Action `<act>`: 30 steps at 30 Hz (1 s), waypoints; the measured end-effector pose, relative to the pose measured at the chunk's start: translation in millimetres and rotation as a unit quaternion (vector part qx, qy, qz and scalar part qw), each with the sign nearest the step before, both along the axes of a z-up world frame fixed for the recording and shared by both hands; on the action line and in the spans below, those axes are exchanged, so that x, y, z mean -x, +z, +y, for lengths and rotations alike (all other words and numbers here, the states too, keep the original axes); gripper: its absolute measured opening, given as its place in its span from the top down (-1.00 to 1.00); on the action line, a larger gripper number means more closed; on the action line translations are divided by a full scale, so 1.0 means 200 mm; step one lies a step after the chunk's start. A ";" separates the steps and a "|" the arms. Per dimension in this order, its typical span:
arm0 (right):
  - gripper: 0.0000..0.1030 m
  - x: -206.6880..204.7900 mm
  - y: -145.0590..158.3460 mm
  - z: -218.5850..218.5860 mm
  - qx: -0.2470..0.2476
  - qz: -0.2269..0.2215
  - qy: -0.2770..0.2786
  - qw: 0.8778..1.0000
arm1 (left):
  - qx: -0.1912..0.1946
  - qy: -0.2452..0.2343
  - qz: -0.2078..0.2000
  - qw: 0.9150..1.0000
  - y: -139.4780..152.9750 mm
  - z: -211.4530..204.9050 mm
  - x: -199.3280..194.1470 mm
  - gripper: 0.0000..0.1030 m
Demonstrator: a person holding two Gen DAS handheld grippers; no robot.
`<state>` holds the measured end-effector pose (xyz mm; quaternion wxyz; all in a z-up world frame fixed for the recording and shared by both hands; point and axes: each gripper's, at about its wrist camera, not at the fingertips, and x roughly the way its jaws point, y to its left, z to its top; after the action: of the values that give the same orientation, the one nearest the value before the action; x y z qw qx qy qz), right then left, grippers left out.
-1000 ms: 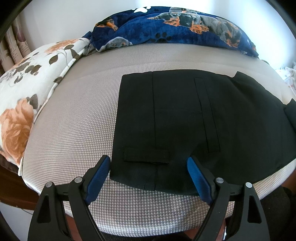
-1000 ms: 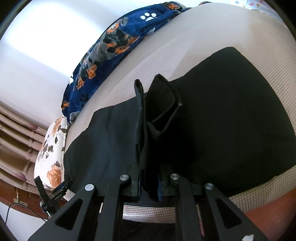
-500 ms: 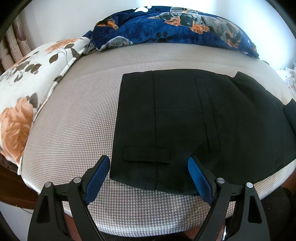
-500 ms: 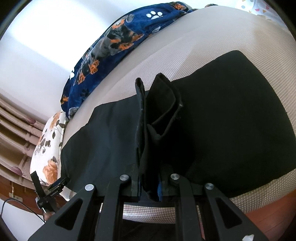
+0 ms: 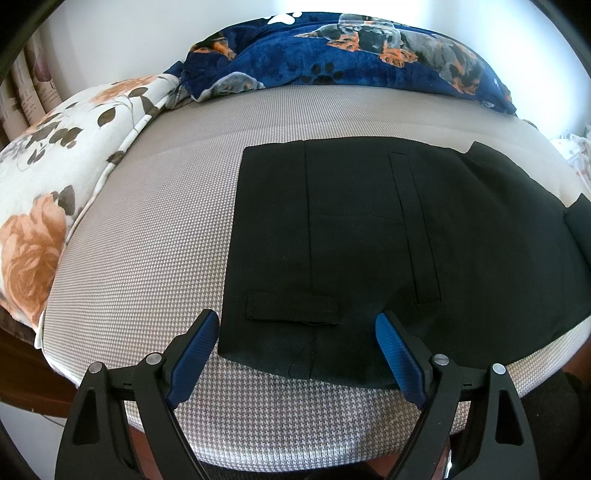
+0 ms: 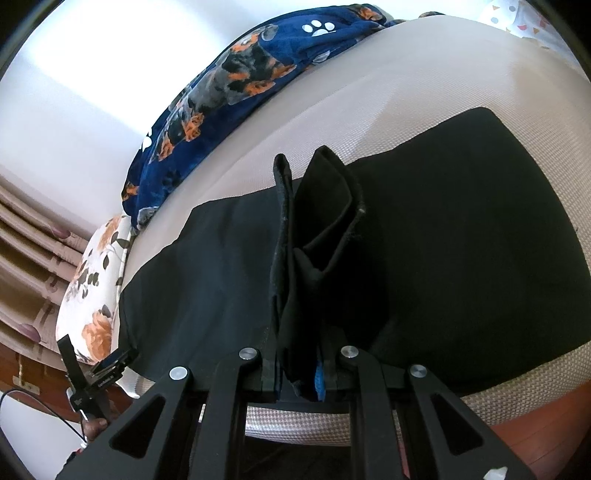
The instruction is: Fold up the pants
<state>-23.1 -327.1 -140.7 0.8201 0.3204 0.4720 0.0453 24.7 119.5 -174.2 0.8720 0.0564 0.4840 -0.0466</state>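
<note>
Black pants (image 5: pixel 388 236) lie flat on a bed (image 5: pixel 155 229); the right hand-held gripper (image 6: pixel 299 373) pinches their bunched hem, the left hand-held gripper (image 5: pixel 295 354) gapes wide over the waistband corner, best clamped squarely.

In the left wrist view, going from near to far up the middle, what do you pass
Left gripper, open → black pants lying flat → bare grey houndstooth mattress → navy dog-print blanket → white wall.

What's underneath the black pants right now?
The black pants lie on a grey houndstooth mattress, which shows all around them. The part directly beneath is covered by the fabric, so anything hidden there cannot be seen.
</note>
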 end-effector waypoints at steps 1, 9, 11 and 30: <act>0.72 0.00 0.00 0.01 0.000 0.000 0.001 1.000 | 0.000 0.000 0.000 1.000 0.00 0.00 0.00 -0.69; 0.72 -0.01 0.01 0.02 0.004 -0.002 0.008 1.000 | 0.000 0.000 0.000 1.000 0.00 0.00 0.00 -0.70; 0.72 -0.01 0.01 0.02 0.003 -0.002 0.010 1.000 | 0.000 0.000 0.000 1.000 0.00 0.00 0.00 -0.70; 0.64 -0.03 0.02 0.10 0.015 -0.004 0.030 0.999 | 0.001 0.000 0.000 1.000 -0.01 0.01 0.00 -0.76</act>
<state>-17.9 -307.5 -137.6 0.8249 0.2936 0.4786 0.0646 25.2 120.9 -176.1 0.8720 0.0559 0.4840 -0.0469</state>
